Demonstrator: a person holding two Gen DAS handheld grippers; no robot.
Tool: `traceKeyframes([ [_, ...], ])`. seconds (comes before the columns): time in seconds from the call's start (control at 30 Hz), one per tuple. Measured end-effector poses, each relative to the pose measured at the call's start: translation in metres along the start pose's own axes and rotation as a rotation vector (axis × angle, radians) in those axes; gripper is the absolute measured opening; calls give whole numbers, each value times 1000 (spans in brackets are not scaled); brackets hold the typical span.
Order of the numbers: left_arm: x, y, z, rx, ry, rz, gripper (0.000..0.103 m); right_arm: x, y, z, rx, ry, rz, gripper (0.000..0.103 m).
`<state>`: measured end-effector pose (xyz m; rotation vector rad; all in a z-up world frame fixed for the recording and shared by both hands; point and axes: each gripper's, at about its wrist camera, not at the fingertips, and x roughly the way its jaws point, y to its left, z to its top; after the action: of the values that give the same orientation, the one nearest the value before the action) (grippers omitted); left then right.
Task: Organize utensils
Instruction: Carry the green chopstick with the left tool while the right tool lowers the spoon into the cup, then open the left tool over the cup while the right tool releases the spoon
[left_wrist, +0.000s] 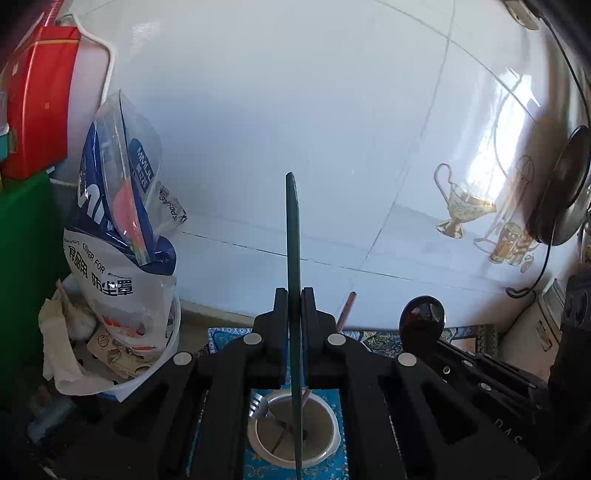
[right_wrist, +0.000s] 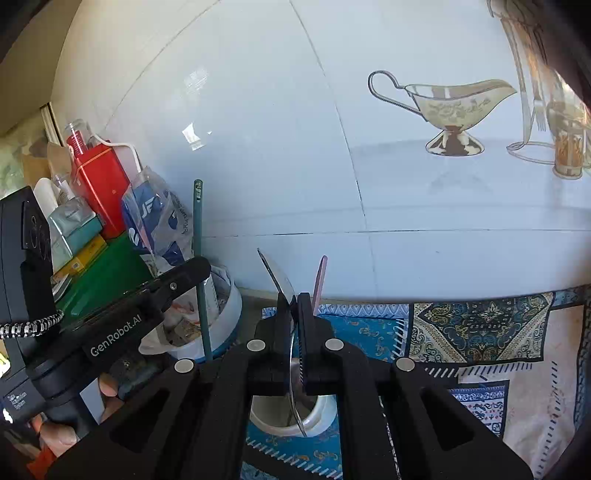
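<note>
The left gripper (left_wrist: 294, 325) was clamped on a long dark green flat stick (left_wrist: 293, 236), held upright with its lower end above a white round ceramic utensil cup (left_wrist: 332, 439) standing on a blue patterned cloth (left_wrist: 258, 469). The right gripper (right_wrist: 294, 325) was closed on a shiny metal spoon (right_wrist: 279, 275), its lower end dipping into the same cup. A metal fork (left_wrist: 258, 404) and a pink stick (right_wrist: 320, 280) stood in the cup.

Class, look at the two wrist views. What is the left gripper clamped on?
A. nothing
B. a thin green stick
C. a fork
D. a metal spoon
B: in the left wrist view the left gripper is shut on a thin green stick standing upright above the white cup.
</note>
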<state>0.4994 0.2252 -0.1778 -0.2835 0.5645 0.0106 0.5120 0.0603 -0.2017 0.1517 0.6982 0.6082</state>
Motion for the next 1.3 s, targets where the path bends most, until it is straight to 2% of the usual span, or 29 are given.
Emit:
traceKeyframes([
  [0.23, 23, 12, -2, -5, -44, 30, 4, 27, -3, -7, 55, -3, 13, 4],
  [0.43, 35, 10, -18, 45, -50, 56, 4, 43, -1, -24, 47, 31, -1, 4],
  [0.73, 36, 9, -49, 91, 56, 50, 4, 40, -3, -48, 3, 137, -36, 4],
  [0.93, 32, 10, -65, 73, 150, 34, 4, 38, -2, -55, -29, 208, -54, 4],
  [1.13, 22, 11, -65, 53, 206, 14, 4, 45, -2, -57, -42, 271, -69, 8],
  [1.3, 15, 6, -67, 81, 244, 37, 4, 39, -3, -57, -42, 300, -71, 10],
])
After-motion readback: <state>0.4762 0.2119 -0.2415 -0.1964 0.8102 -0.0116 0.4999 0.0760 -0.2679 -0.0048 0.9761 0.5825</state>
